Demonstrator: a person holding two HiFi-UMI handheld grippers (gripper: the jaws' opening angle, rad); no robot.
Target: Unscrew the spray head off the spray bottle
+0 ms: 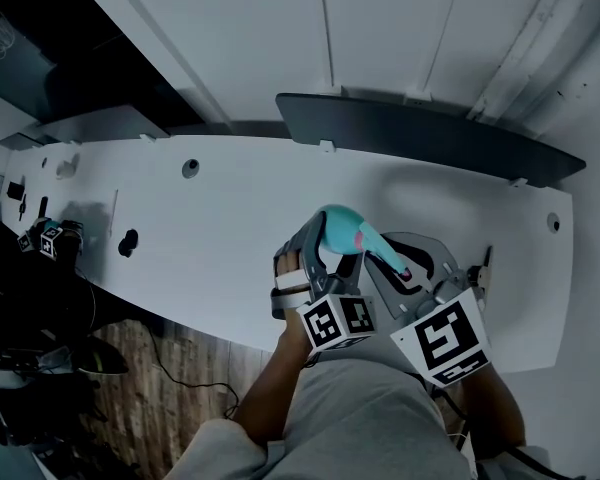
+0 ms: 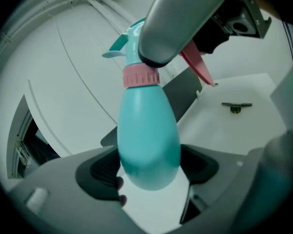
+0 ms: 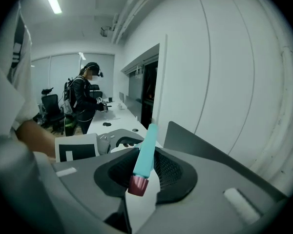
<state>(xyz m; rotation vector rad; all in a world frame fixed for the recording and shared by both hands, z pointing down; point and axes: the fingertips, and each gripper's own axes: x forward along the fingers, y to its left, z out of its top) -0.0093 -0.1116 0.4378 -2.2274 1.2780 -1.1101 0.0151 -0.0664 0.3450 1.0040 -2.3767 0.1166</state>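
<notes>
Teal spray bottle (image 2: 149,140) clamped in left hand-held gripper (image 2: 149,173) | spray head (image 3: 146,152) pinched by right hand-held gripper (image 3: 145,172)

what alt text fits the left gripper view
A teal spray bottle is clamped by its lower body between the jaws of the left gripper, with a white table beyond. The right gripper lies across its spray head, above the pink collar, and the pink trigger pokes out behind.
</notes>
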